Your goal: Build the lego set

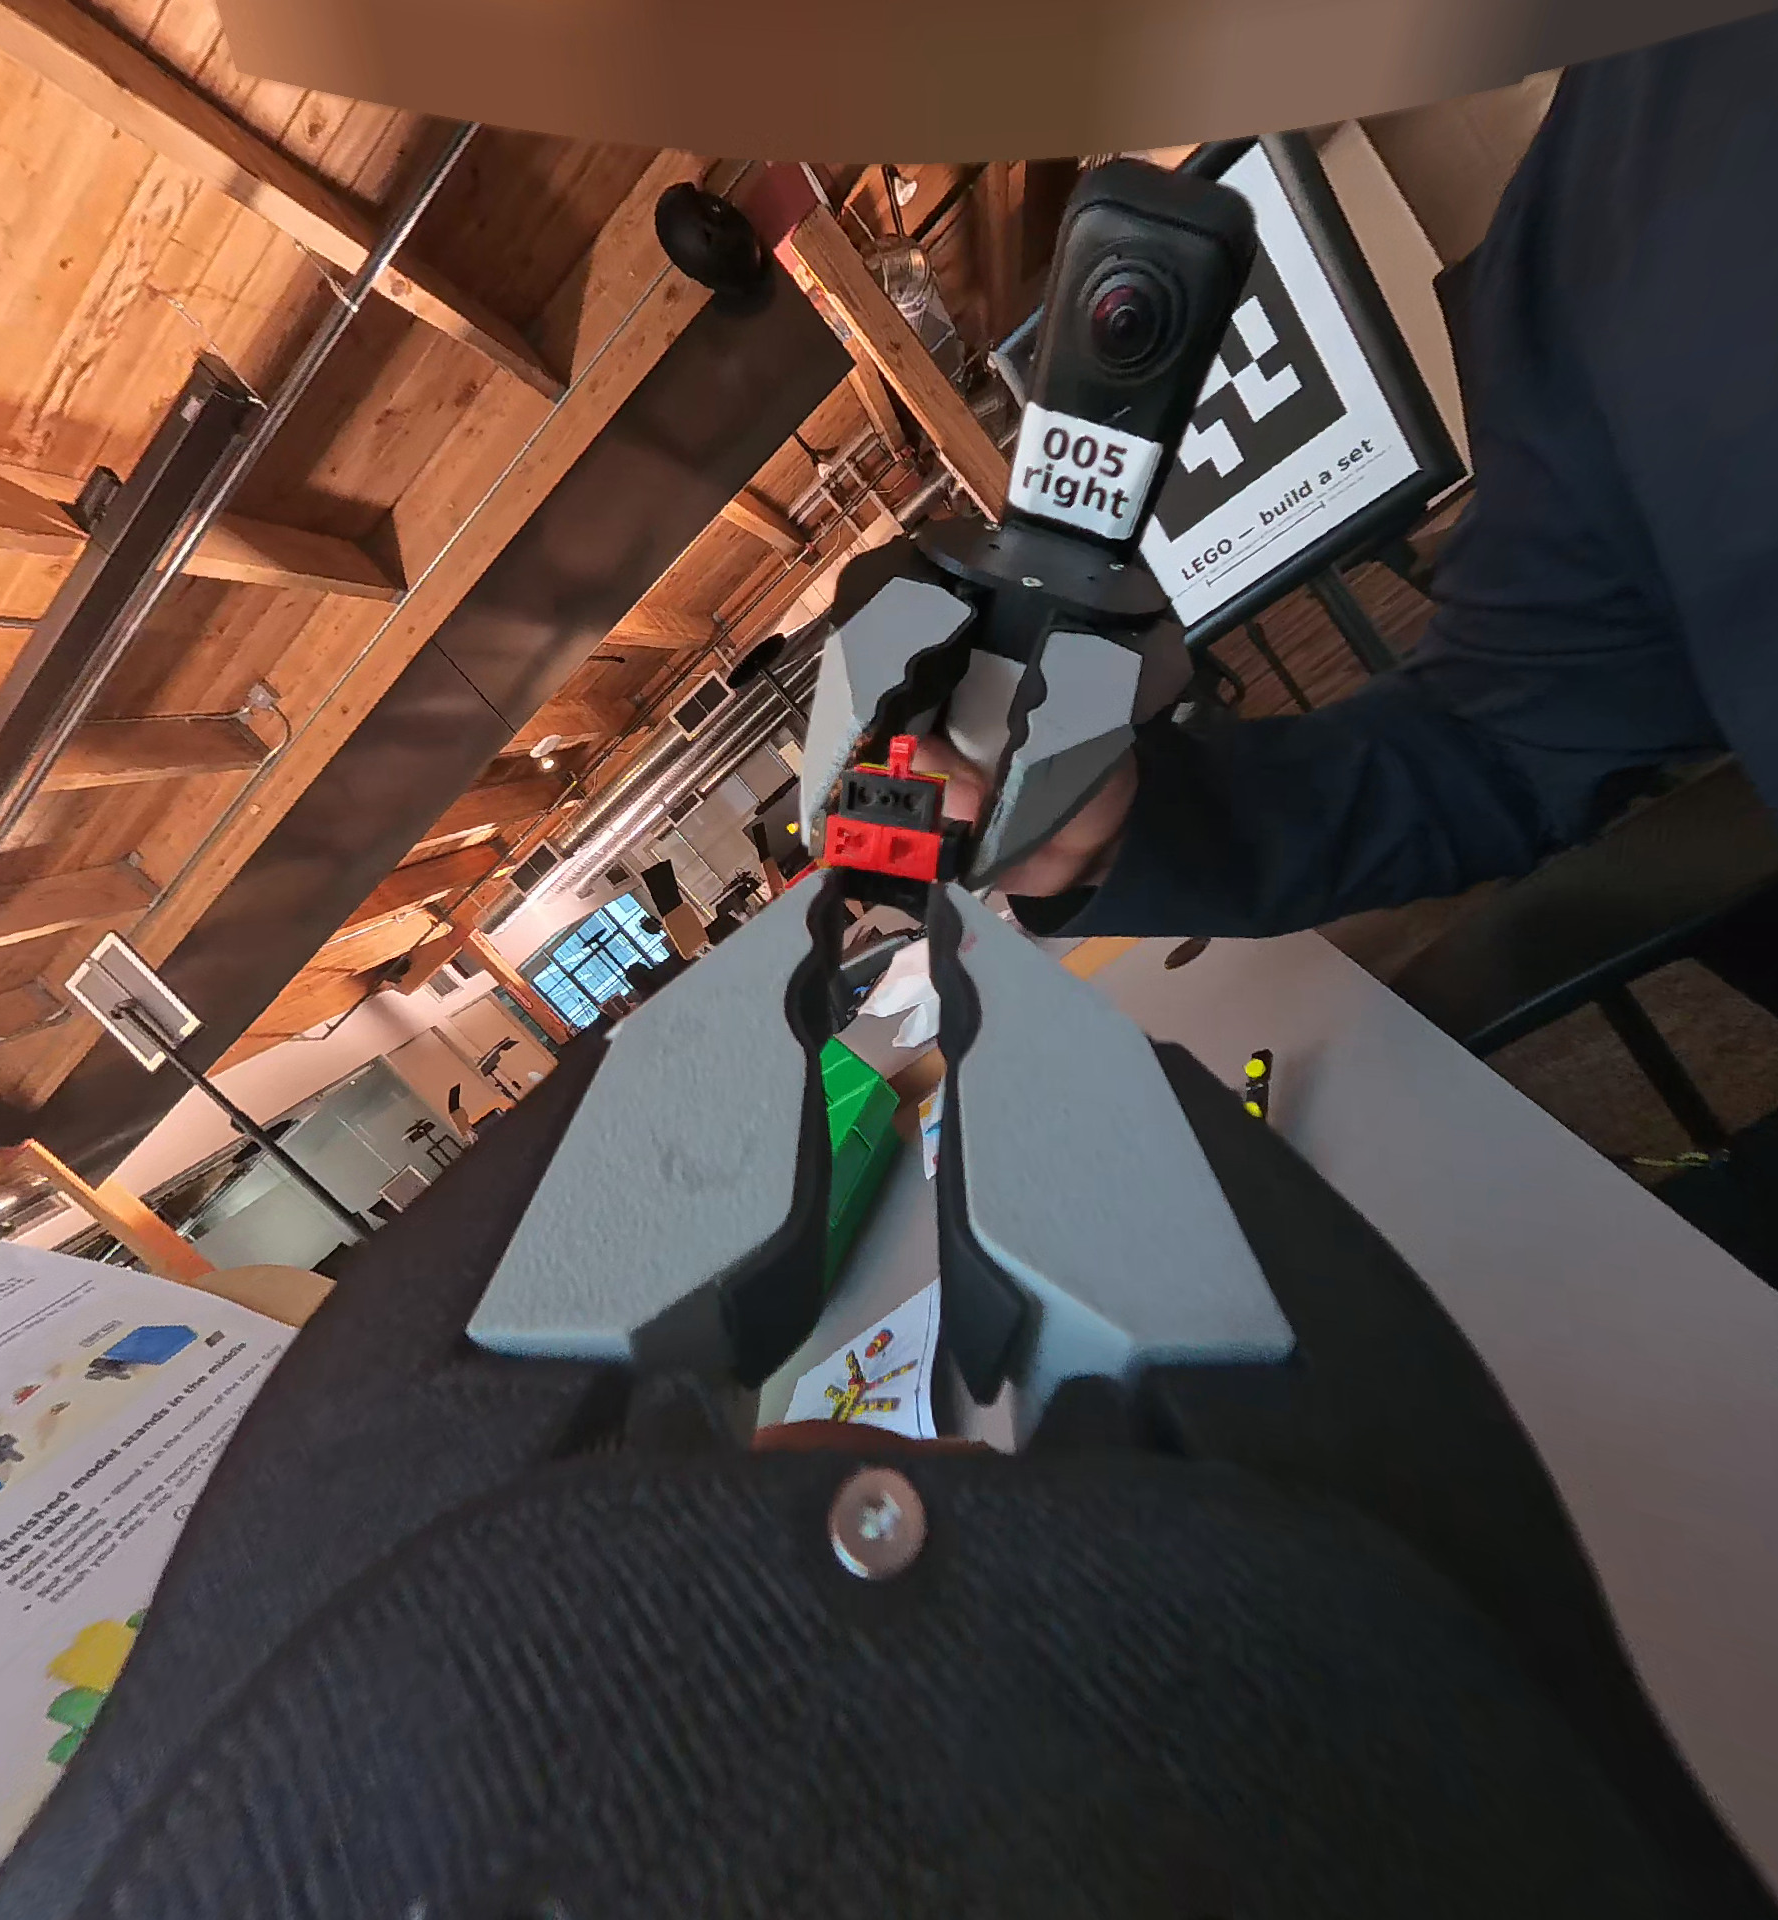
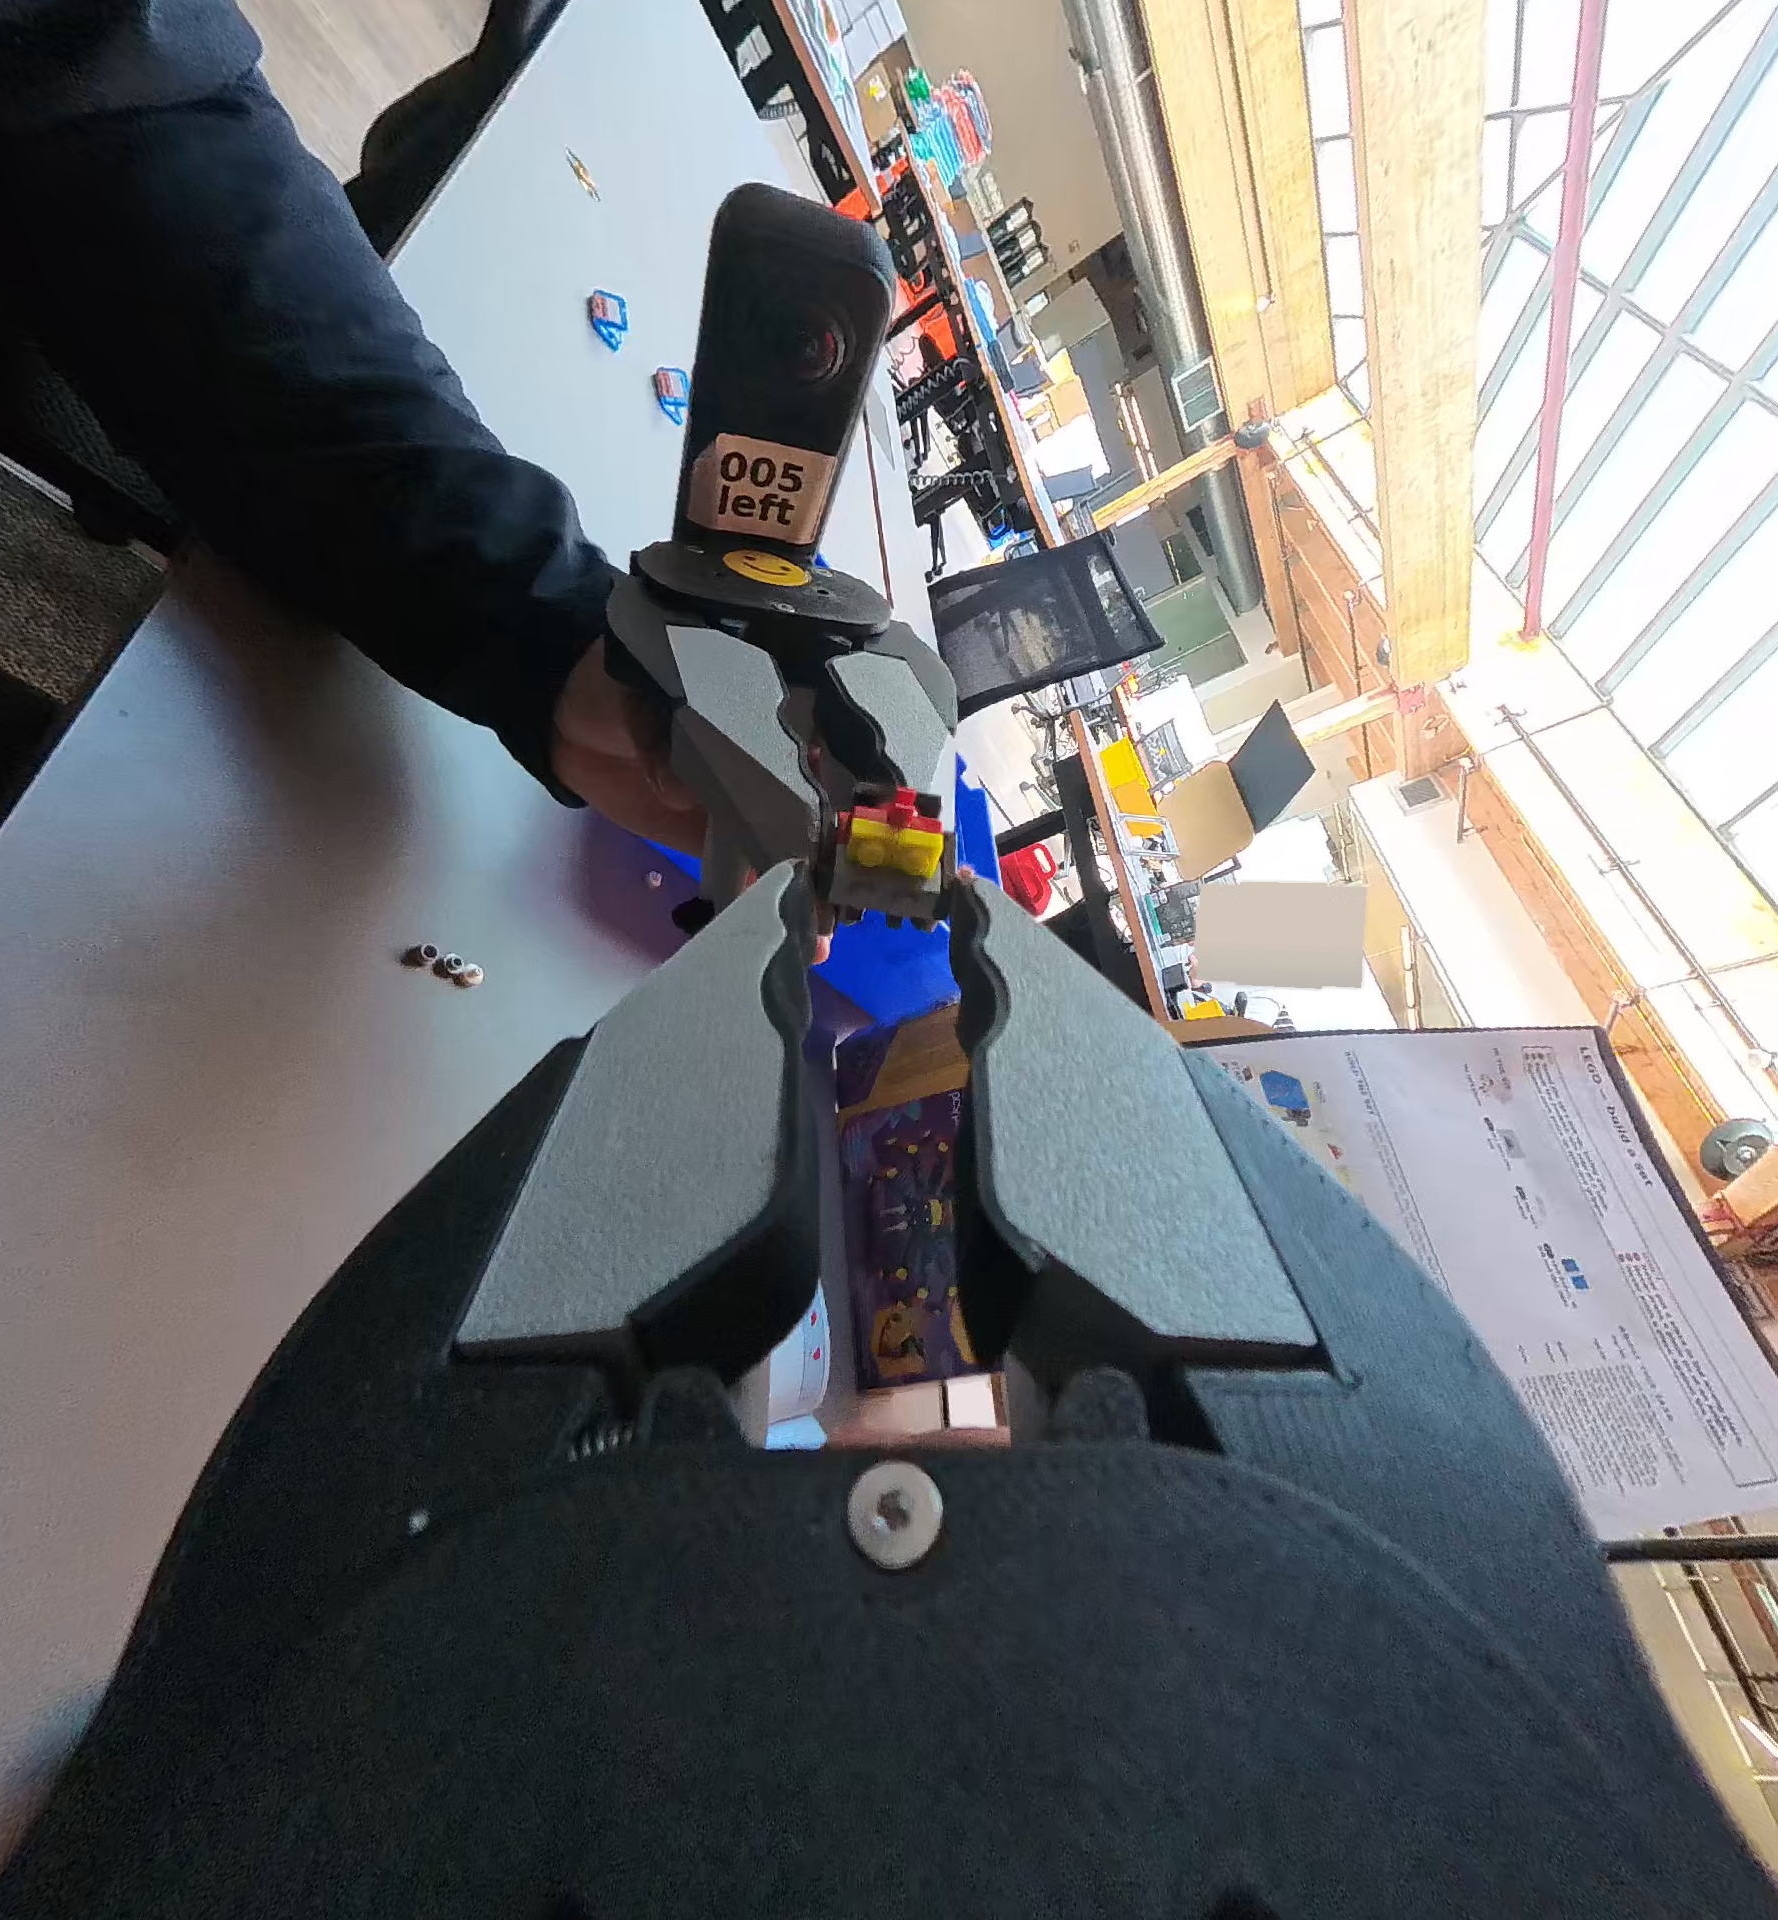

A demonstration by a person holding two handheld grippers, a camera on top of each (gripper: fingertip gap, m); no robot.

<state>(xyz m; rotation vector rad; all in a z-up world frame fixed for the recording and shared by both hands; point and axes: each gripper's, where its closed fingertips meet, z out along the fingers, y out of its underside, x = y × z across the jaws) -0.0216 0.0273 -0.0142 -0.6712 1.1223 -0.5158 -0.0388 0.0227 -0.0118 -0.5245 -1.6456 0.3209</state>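
Lego model (image 1: 883, 821) is held in mid-air above the counter (image 2: 189, 935), pinched between both grippers tip to tip. Left gripper (image 1: 880, 894) jaws clenched on its lower black part; right gripper (image 2: 880, 894) jaws clenched on the other end. Judgement: tiny, light, rigid plastic, slick faces, stud joints pop apart under twist. Grip flat opposing sides of the black base, not the red peg (image 1: 903, 753). Press straight, no shear.
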